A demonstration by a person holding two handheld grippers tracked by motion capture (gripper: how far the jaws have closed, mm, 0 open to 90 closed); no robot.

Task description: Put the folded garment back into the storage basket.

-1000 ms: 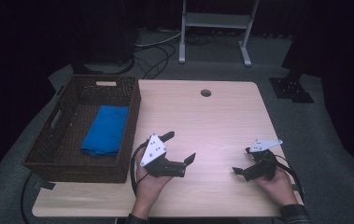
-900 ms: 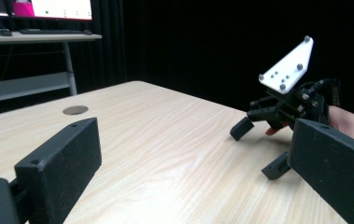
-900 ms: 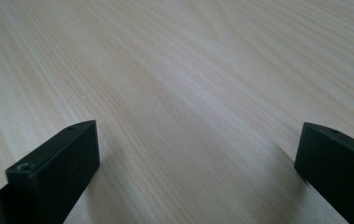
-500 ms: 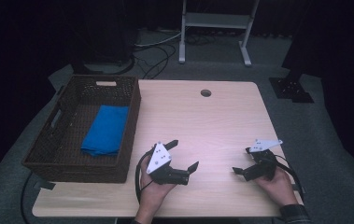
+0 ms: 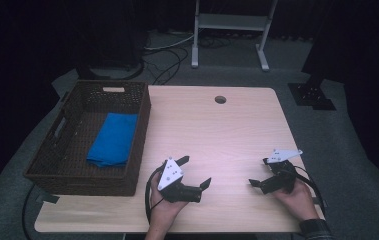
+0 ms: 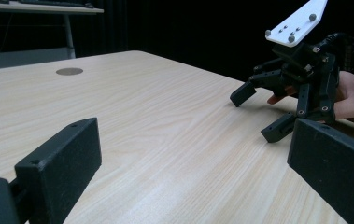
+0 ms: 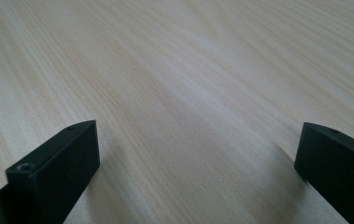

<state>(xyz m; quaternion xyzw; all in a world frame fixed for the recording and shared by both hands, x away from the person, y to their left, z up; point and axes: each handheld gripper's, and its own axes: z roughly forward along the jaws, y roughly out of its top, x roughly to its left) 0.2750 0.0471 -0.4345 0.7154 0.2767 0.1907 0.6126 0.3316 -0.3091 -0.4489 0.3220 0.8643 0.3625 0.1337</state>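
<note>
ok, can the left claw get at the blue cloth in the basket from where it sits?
Probably yes. The left claw is open and empty beside the basket, which is open-topped. The blue cloth lies flat inside with nothing on it. Only the basket's near wall stands between, so it must lift over and reach down.

The blue cloth (image 5: 113, 139) is folded flat into a long shape. It lies on the bottom of the dark brown woven basket (image 5: 139, 145), closer to the basket's right wall. The basket sits on the left side of the worktop (image 5: 227, 135).
</note>
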